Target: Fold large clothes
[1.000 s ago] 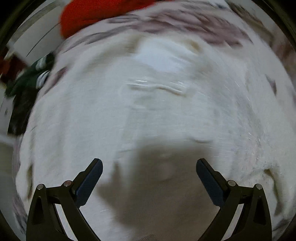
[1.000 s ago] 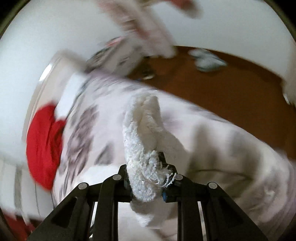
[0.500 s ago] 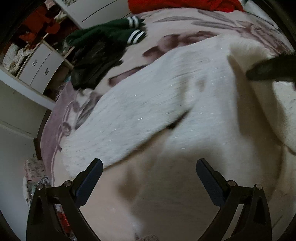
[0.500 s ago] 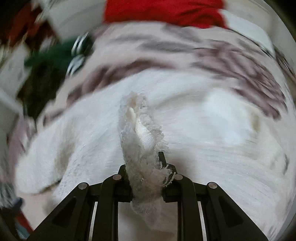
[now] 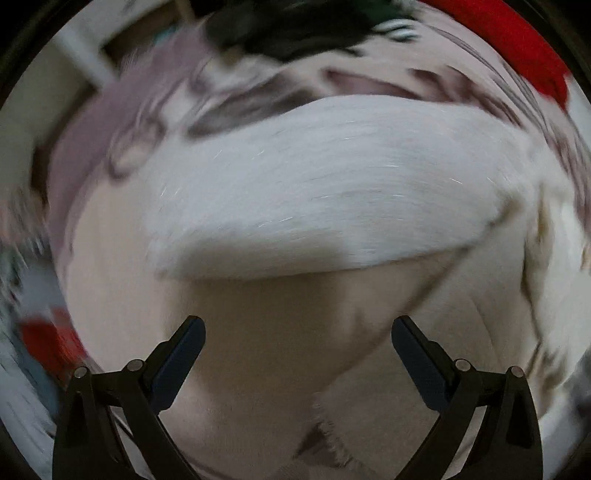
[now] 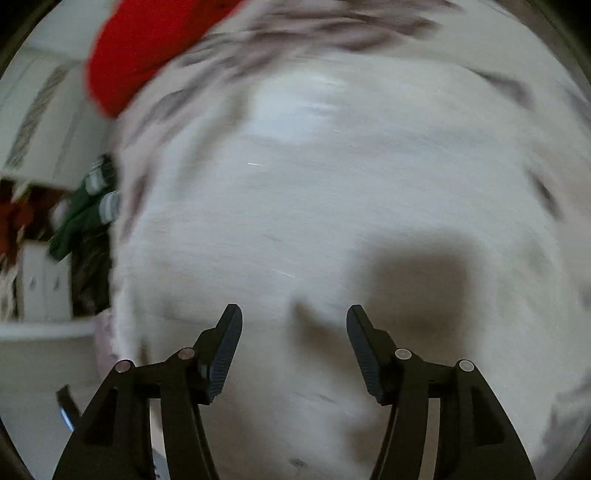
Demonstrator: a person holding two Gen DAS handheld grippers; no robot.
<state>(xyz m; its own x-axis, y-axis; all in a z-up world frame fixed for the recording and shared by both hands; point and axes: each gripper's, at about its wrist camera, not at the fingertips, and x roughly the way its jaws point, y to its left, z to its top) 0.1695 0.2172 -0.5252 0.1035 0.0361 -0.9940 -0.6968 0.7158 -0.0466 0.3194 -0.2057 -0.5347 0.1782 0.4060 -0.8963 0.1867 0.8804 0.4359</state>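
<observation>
- White garment (image 5: 325,184) lies spread on a patterned bed (image 5: 369,85).
- Red cloth (image 6: 147,44) and green clothes (image 6: 85,210) at the bed's edges; white drawers (image 6: 44,280) beside.
- Left tongs (image 5: 297,336) and right tongs (image 6: 294,325) both gape, empty.

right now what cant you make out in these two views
- Left wrist view: the white garment is motion-smeared, so its type and edges are unclear; its right side is cut off by the frame edge.
- Left wrist view: the dark green clothing is blurred and cropped at the top.
- Right wrist view: the red cloth is cropped and blurred.
- Right wrist view: a shadow hides the fabric surface near the right gripper.
</observation>
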